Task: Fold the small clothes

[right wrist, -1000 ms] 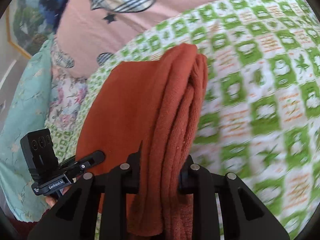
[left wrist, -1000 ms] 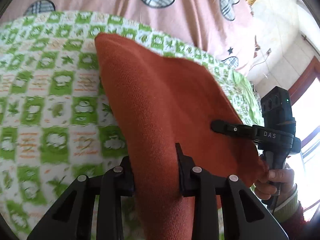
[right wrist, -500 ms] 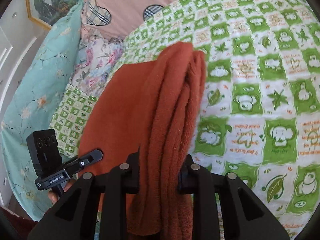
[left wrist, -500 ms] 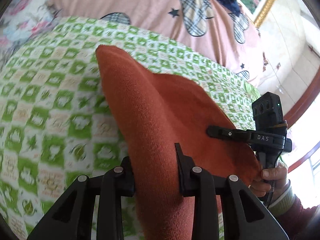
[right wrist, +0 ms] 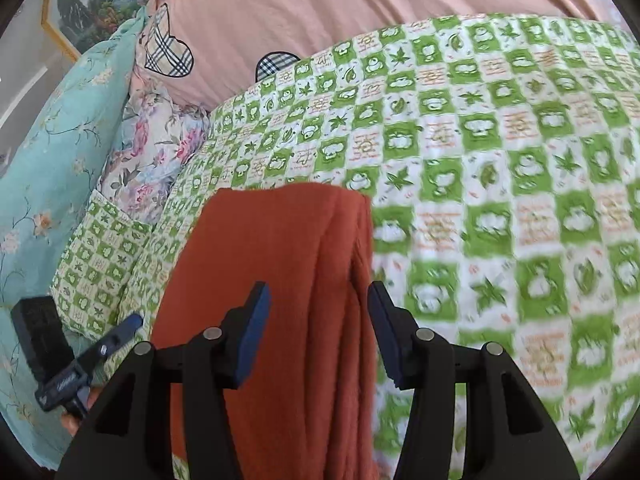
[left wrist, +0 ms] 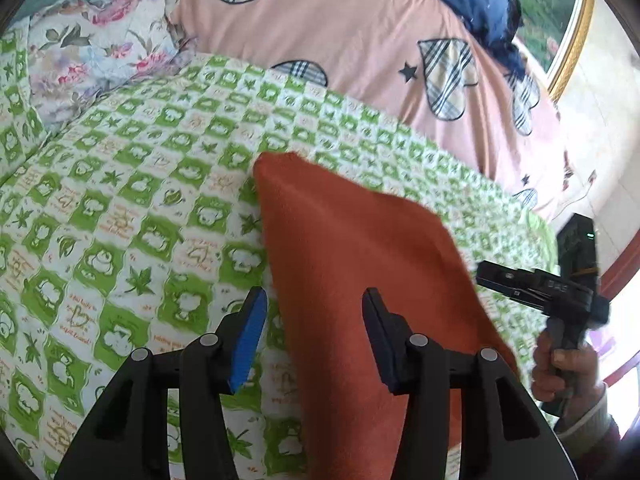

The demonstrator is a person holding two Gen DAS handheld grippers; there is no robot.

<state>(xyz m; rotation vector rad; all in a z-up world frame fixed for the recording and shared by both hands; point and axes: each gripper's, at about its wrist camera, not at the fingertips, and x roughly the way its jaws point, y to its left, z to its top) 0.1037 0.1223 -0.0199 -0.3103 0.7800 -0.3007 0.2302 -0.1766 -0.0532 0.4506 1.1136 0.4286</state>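
Observation:
A rust-orange knitted garment (left wrist: 352, 264) lies folded on the green-and-white checked bedspread (left wrist: 120, 216). In the left wrist view my left gripper (left wrist: 314, 308) is open, its jaws standing apart on either side of the garment's near-left edge. In the right wrist view the garment (right wrist: 288, 280) shows several stacked layers along its right side. My right gripper (right wrist: 318, 304) is open, its jaws straddling that layered edge without pinching it. Each gripper shows in the other's view: the right gripper (left wrist: 532, 284) beyond the garment's right side, the left gripper (right wrist: 80, 364) at the lower left.
A pink quilt with plaid hearts (left wrist: 360, 28) is heaped along the far side of the bed. A floral pillow (left wrist: 92, 52) and a teal floral cushion (right wrist: 44, 168) lie by the headboard side. A framed picture (right wrist: 84, 4) hangs on the wall.
Both grippers have opened and let go of the garment, which now rests on the bedspread. Both have drawn back and tilted up, showing more of the bed and quilt.

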